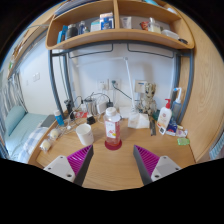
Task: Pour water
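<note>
The gripper is seen wide open, with nothing held between its pink-padded fingers. A clear bottle with a white cap and a reddish base is stood upright on the wooden desk, just ahead of the fingers at twelve o'clock, apart from both. A white cup is placed just beside it at nine o'clock. A white spray bottle is found farther off at about two o'clock. A shelf is mounted above the desk.

Gripper fingers spread, nothing between; clear bottle upright ahead on wooden desk; white cup beside it; shelf above.
</note>
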Available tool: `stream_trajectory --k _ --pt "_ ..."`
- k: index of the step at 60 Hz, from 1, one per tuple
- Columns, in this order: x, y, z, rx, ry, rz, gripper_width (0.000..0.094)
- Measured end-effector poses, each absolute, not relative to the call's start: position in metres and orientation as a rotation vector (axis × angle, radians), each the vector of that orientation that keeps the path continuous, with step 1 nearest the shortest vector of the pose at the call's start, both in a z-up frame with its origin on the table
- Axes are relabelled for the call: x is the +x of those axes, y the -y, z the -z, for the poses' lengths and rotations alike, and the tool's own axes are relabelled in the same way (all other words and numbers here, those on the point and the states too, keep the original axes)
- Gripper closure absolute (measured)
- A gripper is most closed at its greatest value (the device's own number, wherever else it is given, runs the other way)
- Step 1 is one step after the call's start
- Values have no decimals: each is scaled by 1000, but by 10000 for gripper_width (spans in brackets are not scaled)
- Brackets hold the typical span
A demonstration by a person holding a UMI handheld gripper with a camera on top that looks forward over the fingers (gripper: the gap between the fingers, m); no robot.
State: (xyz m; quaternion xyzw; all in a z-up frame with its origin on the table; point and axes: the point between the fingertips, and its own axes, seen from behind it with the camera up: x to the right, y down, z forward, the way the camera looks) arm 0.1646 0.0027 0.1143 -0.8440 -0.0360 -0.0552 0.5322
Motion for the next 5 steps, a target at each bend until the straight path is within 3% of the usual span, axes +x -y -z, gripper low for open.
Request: stream_trajectory --k 5 --pt "165 1 -117 -2015 87 109 106"
